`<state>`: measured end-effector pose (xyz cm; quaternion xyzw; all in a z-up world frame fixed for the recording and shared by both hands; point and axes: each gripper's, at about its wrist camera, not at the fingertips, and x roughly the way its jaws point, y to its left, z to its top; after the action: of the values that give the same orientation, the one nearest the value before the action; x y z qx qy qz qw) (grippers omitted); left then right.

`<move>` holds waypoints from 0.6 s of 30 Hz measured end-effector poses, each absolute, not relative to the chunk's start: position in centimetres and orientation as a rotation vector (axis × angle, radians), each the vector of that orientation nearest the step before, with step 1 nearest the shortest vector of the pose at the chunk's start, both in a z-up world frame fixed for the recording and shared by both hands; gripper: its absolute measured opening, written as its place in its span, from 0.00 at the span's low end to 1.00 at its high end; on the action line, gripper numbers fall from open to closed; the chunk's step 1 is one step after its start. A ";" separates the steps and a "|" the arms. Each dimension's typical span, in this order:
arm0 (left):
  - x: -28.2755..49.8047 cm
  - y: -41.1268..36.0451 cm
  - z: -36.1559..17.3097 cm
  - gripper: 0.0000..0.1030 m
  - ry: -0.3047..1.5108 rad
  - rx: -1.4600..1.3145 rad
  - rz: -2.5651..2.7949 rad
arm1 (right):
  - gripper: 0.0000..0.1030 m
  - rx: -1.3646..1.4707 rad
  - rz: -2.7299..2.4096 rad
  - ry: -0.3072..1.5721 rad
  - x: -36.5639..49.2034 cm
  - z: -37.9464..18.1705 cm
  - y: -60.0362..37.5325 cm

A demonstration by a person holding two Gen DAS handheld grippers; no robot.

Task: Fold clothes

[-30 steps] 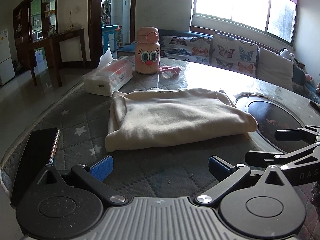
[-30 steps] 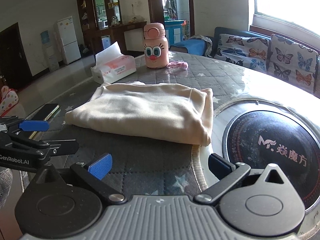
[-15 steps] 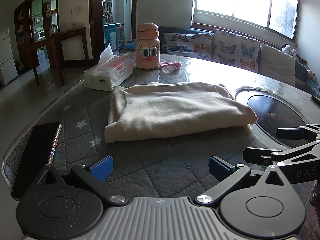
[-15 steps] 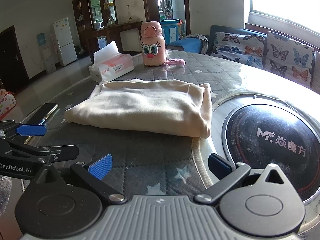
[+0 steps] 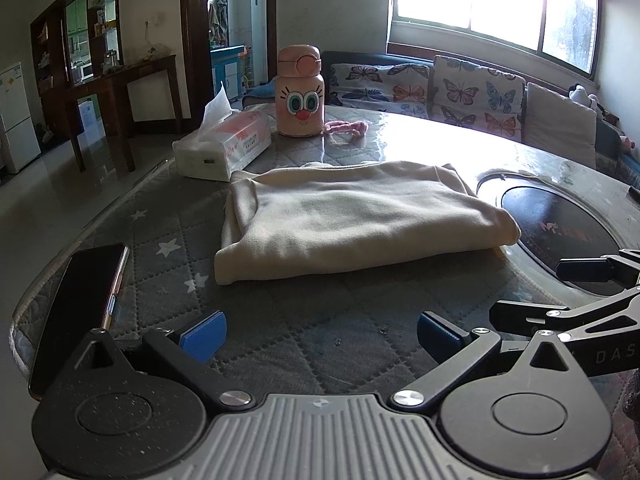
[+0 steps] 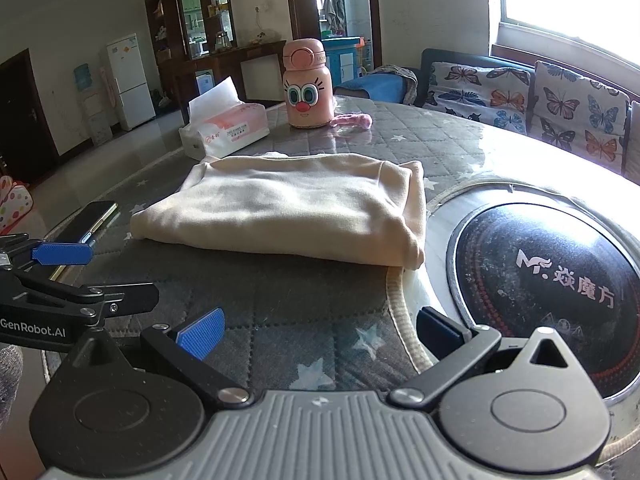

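- Cream garment [image 5: 352, 220] lay folded into a neat block on the counter [image 5: 280, 320], just in front of the tissue box [image 5: 224, 148]; folding looked finished.
- Left gripper [image 5: 320, 334] and right gripper [image 6: 320, 330] hovered short of it, fingers apart, empty.
- Any next move would be tidying an edge; its underside layers were hidden.

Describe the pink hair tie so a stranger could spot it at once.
Start at the round table with the grey star-quilted cover. Past the folded cream garment stands a pink cartoon-faced bottle. The hair tie lies at its base, window side: small, limp, fuzzy pink.
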<state>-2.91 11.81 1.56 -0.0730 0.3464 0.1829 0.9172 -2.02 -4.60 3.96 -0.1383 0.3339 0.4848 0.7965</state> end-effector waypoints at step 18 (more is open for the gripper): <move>-2.4 11.8 0.9 1.00 0.738 -0.154 0.390 | 1.00 -0.287 1.039 0.734 -1.9 3.3 -4.6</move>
<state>-2.36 11.83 0.85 -0.0747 0.3578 0.1894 0.9113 -1.95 -4.56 3.29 -0.1337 0.3417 0.4834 0.7948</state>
